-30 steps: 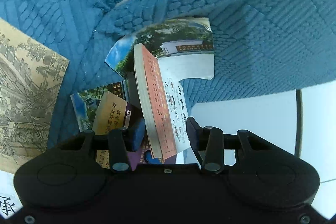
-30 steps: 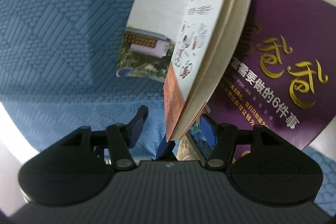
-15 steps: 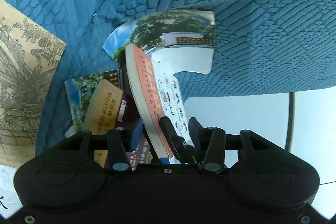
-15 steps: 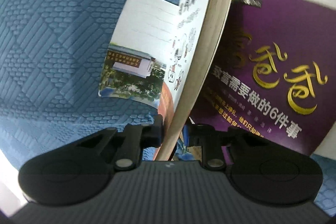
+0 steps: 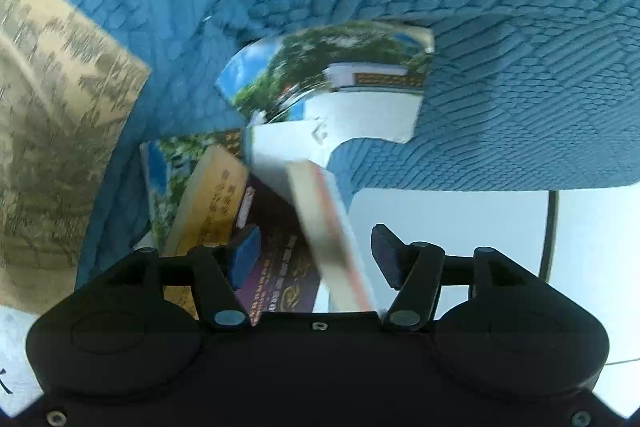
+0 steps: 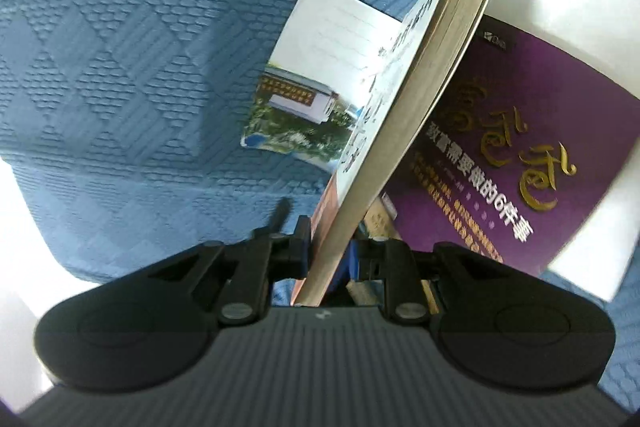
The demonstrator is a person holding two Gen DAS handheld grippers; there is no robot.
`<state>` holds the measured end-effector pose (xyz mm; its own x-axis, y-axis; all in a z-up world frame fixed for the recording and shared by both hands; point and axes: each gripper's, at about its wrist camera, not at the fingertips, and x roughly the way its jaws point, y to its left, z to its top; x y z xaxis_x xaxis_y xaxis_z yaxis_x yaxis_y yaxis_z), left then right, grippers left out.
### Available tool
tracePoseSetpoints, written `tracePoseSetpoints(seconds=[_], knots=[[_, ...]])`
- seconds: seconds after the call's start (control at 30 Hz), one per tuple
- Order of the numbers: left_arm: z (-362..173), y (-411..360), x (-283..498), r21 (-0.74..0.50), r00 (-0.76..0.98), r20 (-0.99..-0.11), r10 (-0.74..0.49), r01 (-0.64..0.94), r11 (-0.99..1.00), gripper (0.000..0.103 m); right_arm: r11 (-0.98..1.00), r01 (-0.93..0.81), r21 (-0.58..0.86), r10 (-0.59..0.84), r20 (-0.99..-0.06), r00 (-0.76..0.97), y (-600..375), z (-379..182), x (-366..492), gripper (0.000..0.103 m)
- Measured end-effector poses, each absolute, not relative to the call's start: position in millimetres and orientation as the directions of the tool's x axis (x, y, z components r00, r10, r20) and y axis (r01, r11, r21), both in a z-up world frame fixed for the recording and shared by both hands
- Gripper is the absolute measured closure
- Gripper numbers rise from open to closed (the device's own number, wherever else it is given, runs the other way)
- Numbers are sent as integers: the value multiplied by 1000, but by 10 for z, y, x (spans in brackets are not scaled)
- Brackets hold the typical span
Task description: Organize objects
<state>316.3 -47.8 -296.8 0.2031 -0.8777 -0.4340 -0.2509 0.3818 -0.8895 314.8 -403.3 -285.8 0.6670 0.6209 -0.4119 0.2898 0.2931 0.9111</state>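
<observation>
**A:** Blue quilted cloth [image 6: 140, 67] everywhere, with books scattered on it. Where are we?

**B:** I've got the paperback [image 6: 400, 155] pinched in my right claw [image 6: 330, 255]; the jaws are narrow and clamped on its lower edge. It stands tilted, cover to the left, page block facing me.

**A:** And your left claw [image 5: 316, 259]?

**B:** Its jaws have just been opening. That book [image 5: 332, 239] sits between them, blurred, but the pads stand clear of it. I'd call this a handover: the right has it, the left has let go.

**A:** What lies around it?

**B:** A purple book [image 6: 520, 155] flat on the right, just behind the paperback. A photo booklet [image 6: 304, 99] lies on the cloth to the left, partly hidden by the held book. From the left view there's also a tan book [image 5: 216, 203] resting on the purple one, and a large sepia print [image 5: 60, 127] at the far left.

**A:** So, progress?

**B:** Early, I'd judge. Nothing looks stacked neatly; the books overlap at odd angles. One is in hand and needs a place, and the rest are yet to be squared up.
</observation>
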Motion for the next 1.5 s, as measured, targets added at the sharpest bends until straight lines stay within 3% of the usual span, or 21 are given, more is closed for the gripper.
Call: tracePoseSetpoints(seconds=[0.2,0.4,0.73,1.07,1.5], knots=[[-3089,-494,3091,-887,191,-418,-888,-295,354,51,279,270,922,654,-388,649,-4111,-2797,2953,81],[-3080,-533,3019,-866,161,-462,-872,-294,404,77,296,265,918,673,-397,624,-4067,-2809,2695,82],[-2841,-518,2789,-871,156,-476,-866,-218,440,84,258,290,922,618,-388,683,-4211,-2811,2417,81],[-2649,-491,2438,-878,127,-474,-871,-140,457,86,382,330,863,475,-490,731,-4399,-2680,2212,81],[-2098,-161,2130,-903,186,-429,-884,-76,422,86,474,247,845,497,-488,717,-4331,-2204,2169,79]])
